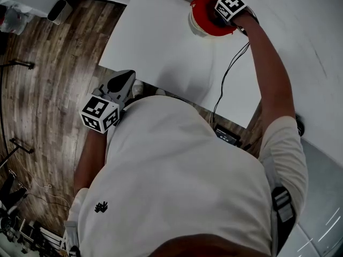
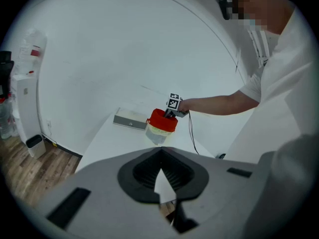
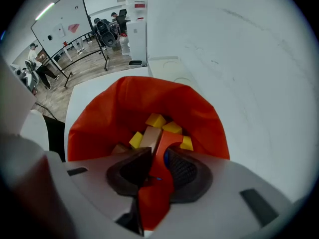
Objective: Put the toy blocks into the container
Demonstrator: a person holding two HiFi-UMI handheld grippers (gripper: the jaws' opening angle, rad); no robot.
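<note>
Right gripper (image 3: pixel 158 154) clamps an orange block (image 3: pixel 165 140) above the red-lined container (image 3: pixel 99 118).

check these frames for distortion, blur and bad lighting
Head view: dim overall, and the fisheye curves the floor planks. Left gripper view: dark round vignette; the left gripper is soft up close, while the container is fairly sharp. Right gripper view: the red block in the right gripper is blurred, while the yellow blocks read clearly.
</note>
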